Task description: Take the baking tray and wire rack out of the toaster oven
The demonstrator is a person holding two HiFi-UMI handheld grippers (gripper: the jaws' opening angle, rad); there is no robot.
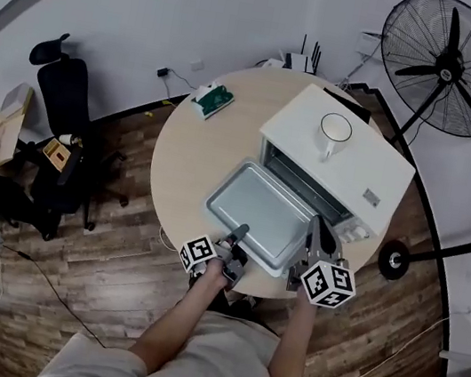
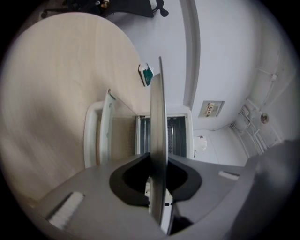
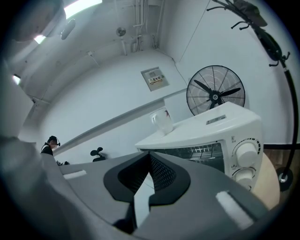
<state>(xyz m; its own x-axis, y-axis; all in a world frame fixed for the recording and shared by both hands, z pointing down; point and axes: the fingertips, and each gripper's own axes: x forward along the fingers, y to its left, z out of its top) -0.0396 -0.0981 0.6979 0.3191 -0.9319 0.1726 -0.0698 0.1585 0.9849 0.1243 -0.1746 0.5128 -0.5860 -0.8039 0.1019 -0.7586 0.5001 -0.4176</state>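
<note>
The grey baking tray (image 1: 259, 210) is out in front of the open white toaster oven (image 1: 351, 149), over its lowered door. My left gripper (image 1: 242, 229) is shut on the tray's near rim. In the left gripper view the tray (image 2: 158, 122) runs edge-on between the pads, held by the left gripper (image 2: 158, 161). Behind it the wire rack (image 2: 176, 136) sits inside the oven, and the glass door (image 2: 107, 126) hangs open. My right gripper (image 1: 317, 225) is just right of the tray, pointing at the oven front. The right gripper (image 3: 149, 157) is shut with nothing in it, and the rack (image 3: 206, 152) shows behind it.
A white mug (image 1: 334, 133) stands on top of the oven. A green and white item (image 1: 213, 98) lies at the far left of the round table (image 1: 187, 156). A standing fan (image 1: 447, 62) is behind the table to the right, and an office chair (image 1: 66, 99) to the left.
</note>
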